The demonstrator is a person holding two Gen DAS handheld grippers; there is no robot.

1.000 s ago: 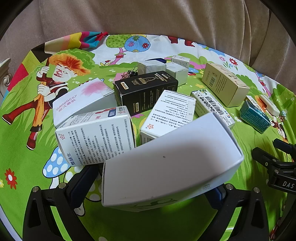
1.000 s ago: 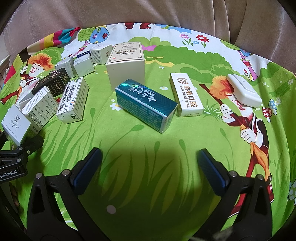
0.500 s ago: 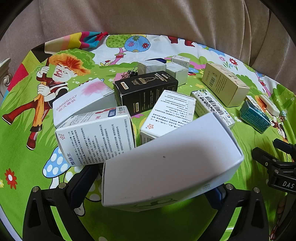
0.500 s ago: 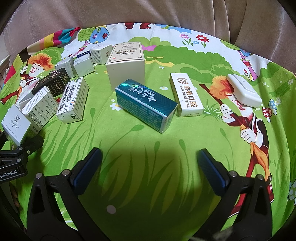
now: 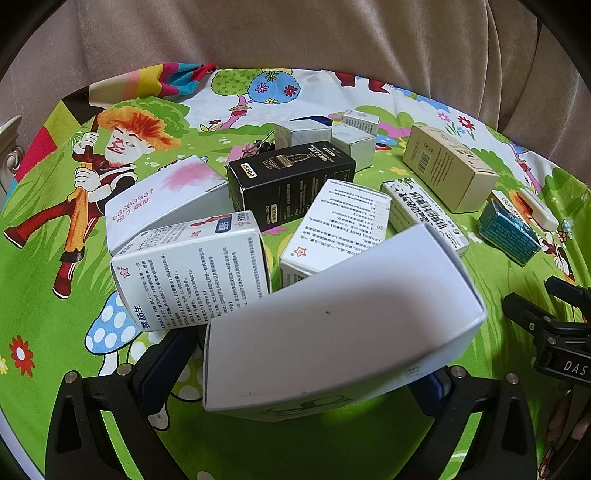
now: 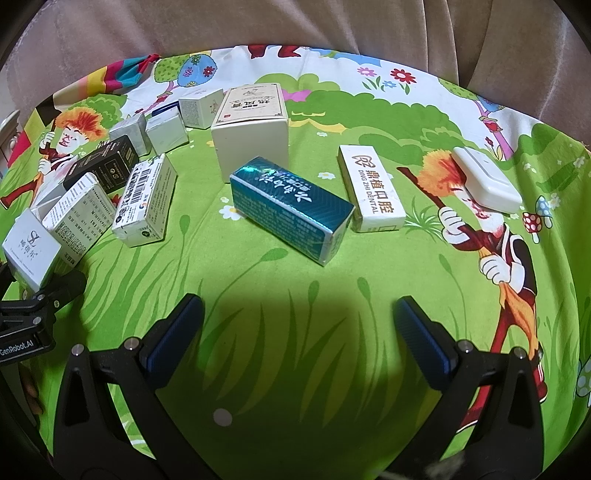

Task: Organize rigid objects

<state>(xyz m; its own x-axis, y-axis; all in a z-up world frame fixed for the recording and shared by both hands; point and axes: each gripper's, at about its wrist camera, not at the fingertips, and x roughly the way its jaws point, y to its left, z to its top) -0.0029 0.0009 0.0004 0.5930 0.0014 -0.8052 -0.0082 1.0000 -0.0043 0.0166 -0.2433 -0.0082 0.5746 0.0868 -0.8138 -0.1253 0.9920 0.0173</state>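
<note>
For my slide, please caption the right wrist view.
Open right gripper hovers before a teal box on cartoon cloth.

Black claw (image 6: 297, 328), blue pads (image 6: 173, 338), silver screws.

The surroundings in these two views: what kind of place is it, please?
Probably a home living room: a bright cartoon-print cloth is spread against beige plush sofa cushions, with small cardboard product boxes such as a teal foil carton scattered on it.

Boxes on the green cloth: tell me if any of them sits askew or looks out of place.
No damage or spills show. The teal box lies diagonal, out of line with the upright cream box behind it and the dental box beside it. The white boxes on the left fan out unevenly, and the left tool holds one white box tilted.
</note>
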